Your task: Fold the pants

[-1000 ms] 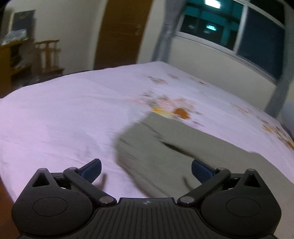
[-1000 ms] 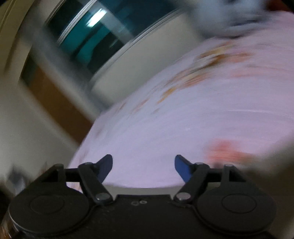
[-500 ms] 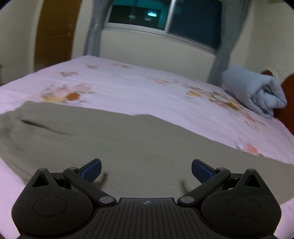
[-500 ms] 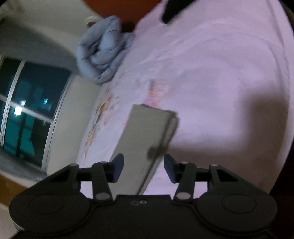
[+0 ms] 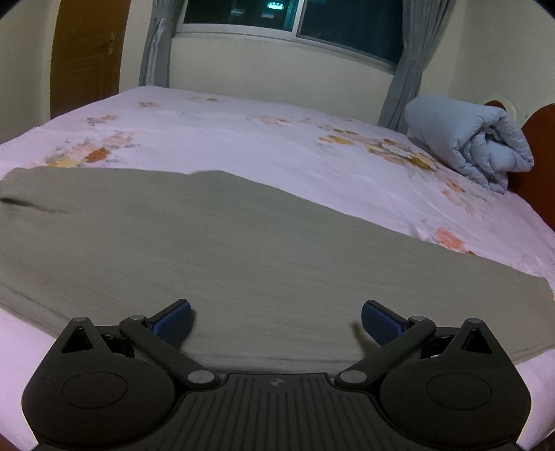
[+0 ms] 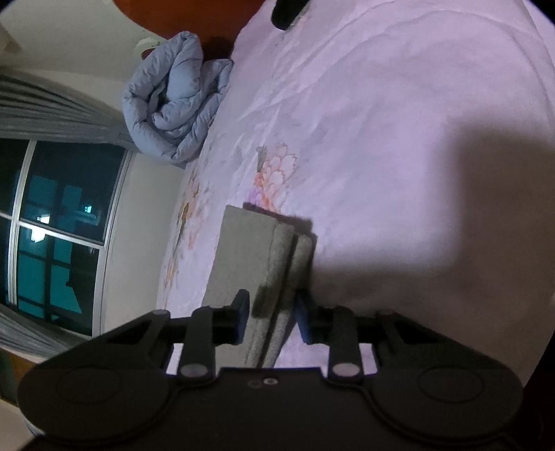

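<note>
**A:** What differs from a second ago?

**B:** Your left gripper (image 5: 275,321) was looking at the waist end of the flat grey-green fabric pants (image 5: 194,249), with the brown wooden door (image 5: 86,52) ahead. Now your view has swung along the garment: the pants fill the foreground, and the dark window (image 5: 295,24) with its grey curtains (image 5: 406,69) faces you. Your jaws stand wide, as they did before, blue pads just above the cloth and gripping nothing.

**A:** And my right side?

**B:** A second ago that view was a blur of window and sheet, with no pants between the fingers. Now your right gripper (image 6: 270,319) is rolled on its side, and the pants' leg end (image 6: 256,256) runs between its fingers. Your jaws have just been closing and stand narrow around the doubled edge. Whether the pads already press on the cloth I cannot tell; a slim gap seems to remain on each side.

**A:** Where do the pants lie?

**B:** Spread flat along the near edge of the bed, on the pale pink sheet printed with orange flowers (image 5: 277,149).

**A:** And the room?

**B:** A rolled light-blue quilt (image 5: 478,145) sits at the head of the bed against a reddish-brown headboard (image 5: 541,166). The walls are cream. In your right view a broad shadow falls across the sheet, and a dark object (image 6: 288,10) lies at the top edge, too cut off to identify.
</note>
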A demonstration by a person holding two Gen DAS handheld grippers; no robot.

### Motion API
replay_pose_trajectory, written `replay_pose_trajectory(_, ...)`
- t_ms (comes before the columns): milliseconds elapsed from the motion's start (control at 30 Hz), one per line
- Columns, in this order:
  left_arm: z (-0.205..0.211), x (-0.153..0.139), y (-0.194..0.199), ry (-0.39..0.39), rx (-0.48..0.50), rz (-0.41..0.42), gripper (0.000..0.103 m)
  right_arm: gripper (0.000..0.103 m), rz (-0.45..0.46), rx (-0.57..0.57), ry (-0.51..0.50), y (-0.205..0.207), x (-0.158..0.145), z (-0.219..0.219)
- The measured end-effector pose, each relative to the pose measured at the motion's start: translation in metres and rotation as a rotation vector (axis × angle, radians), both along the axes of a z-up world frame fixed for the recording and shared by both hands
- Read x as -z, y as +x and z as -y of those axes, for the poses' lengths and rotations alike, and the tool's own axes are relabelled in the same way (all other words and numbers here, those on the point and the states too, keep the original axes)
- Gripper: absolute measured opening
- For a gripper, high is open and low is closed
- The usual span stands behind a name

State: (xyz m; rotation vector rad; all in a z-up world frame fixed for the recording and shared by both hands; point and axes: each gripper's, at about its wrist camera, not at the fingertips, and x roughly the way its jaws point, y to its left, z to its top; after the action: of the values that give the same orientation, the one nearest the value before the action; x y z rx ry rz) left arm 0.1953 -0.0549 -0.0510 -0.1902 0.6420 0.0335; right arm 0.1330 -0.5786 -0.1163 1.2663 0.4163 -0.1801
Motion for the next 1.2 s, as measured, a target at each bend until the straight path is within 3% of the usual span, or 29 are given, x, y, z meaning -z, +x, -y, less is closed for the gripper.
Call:
replay_pose_trajectory(167, 0.082, 0.004, 0.004, 0.034, 0.115, -0.012, 0.103, 0.018, 0.010, -0.022, -0.009, -0.003, -0.002, 0.002)
replay_pose_trajectory(267, 0.130, 0.012, 0.010, 0.134, 0.160, -0.056, 0.103, 0.018, 0.010, -0.035, -0.024, -0.002, -0.003, 0.002)
replay_pose_trajectory(333, 0.154, 0.018, 0.010, 0.220, 0.142, -0.061, 0.103, 0.017, 0.010, -0.040, -0.025, -0.002, -0.003, 0.004)
replay_pose_trajectory(367, 0.159, 0.018, 0.009, 0.226, 0.131, -0.061, 0.103, 0.016, 0.014, -0.042, -0.021, -0.003, -0.002, 0.005)
replay_pose_trajectory(900, 0.166, 0.017, -0.001, 0.221, 0.129, -0.051, 0.103, 0.018, 0.059, 0.044, 0.031, -0.014, 0.003, 0.012)
replay_pose_trajectory(1100, 0.168, 0.019, 0.000, 0.228, 0.126, -0.043, 0.103, 0.019, 0.012, 0.005, 0.007, -0.003, 0.001, 0.012)
replay_pose_trajectory(1200, 0.170, 0.024, -0.002, 0.252, 0.136, -0.028, 0.103, 0.009, -0.019, -0.018, -0.068, 0.004, -0.008, 0.010)
